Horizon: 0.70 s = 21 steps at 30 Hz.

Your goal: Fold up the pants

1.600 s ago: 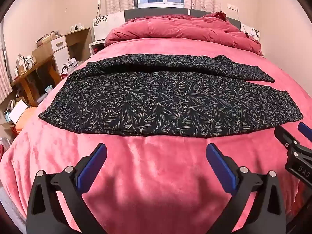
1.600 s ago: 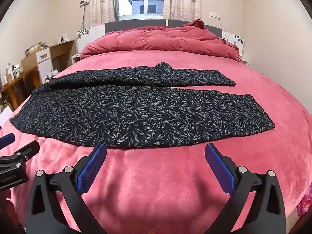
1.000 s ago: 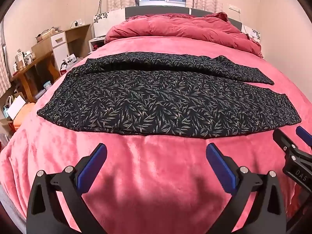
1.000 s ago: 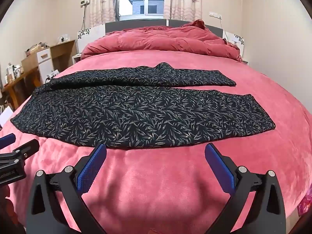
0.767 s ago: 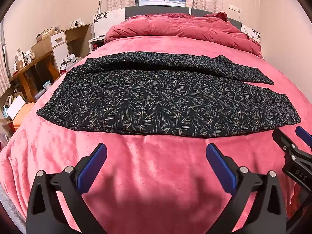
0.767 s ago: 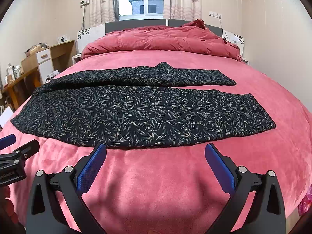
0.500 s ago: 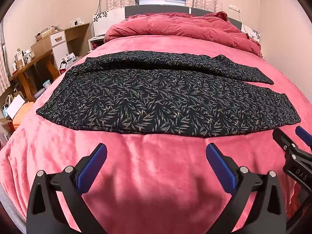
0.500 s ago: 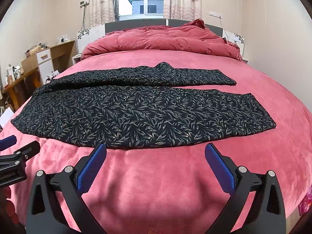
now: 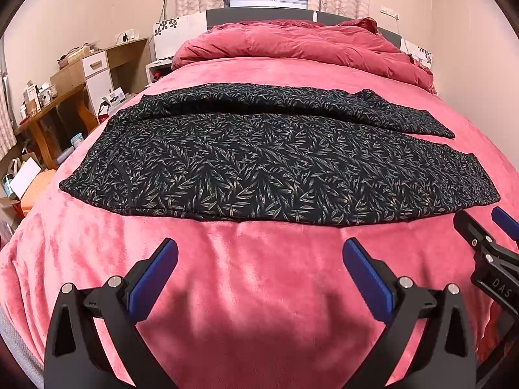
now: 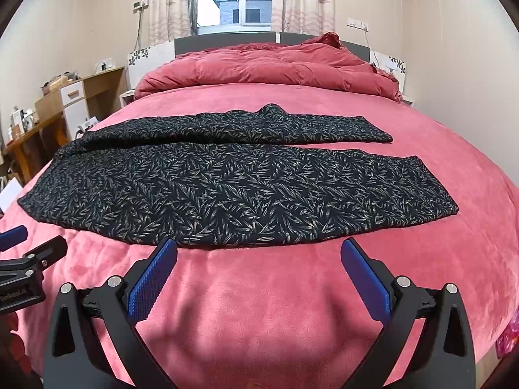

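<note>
Black pants (image 9: 279, 168) with a pale leaf print lie spread flat across the pink bed, waist at the left, two legs running to the right; the far leg lies behind the near one (image 10: 240, 191). My left gripper (image 9: 259, 253) hovers open over the blanket just short of the pants' near edge, blue pads wide apart and holding nothing. My right gripper (image 10: 258, 253) is open too, at the same near edge. Each gripper shows at the side of the other's view: the right one (image 9: 486, 227), the left one (image 10: 29, 243).
A pink plush blanket (image 9: 259, 291) covers the bed, with a bunched red duvet (image 9: 292, 42) at the headboard. A wooden desk and drawers (image 9: 65, 90) with clutter stand left of the bed, boxes and bags on the floor (image 9: 22, 181). A wall runs on the right.
Both grippers stay open and nearly still. The left wrist view has drifted slightly so the pants sit a little higher in the frame; the pants themselves have not moved.
</note>
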Motion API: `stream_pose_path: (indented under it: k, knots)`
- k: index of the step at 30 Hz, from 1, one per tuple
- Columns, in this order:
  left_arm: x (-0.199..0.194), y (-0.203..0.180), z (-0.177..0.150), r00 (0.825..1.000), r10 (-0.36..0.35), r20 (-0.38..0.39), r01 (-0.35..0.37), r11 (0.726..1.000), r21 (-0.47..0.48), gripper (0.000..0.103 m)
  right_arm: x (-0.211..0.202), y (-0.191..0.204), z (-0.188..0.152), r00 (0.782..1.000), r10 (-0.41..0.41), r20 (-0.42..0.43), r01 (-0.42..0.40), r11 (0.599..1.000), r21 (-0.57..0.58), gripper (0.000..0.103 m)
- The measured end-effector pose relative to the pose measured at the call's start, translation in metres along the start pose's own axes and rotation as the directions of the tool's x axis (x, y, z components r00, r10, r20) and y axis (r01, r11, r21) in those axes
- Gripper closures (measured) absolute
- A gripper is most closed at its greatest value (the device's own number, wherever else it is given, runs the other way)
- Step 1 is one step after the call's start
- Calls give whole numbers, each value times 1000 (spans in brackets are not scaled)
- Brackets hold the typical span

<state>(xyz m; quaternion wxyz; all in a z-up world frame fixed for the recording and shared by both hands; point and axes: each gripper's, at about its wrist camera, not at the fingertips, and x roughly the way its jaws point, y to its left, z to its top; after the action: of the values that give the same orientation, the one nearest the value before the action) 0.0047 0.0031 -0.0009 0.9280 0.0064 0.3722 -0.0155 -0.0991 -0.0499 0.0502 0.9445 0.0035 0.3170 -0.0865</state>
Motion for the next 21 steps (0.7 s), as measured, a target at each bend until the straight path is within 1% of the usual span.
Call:
stream_pose_path:
  k: [21]
  knots:
    - [1,0,0,1000,-9,-10,9,1000,0,2,1,-1,0,1000,-1,-4,1,1000,2,3]
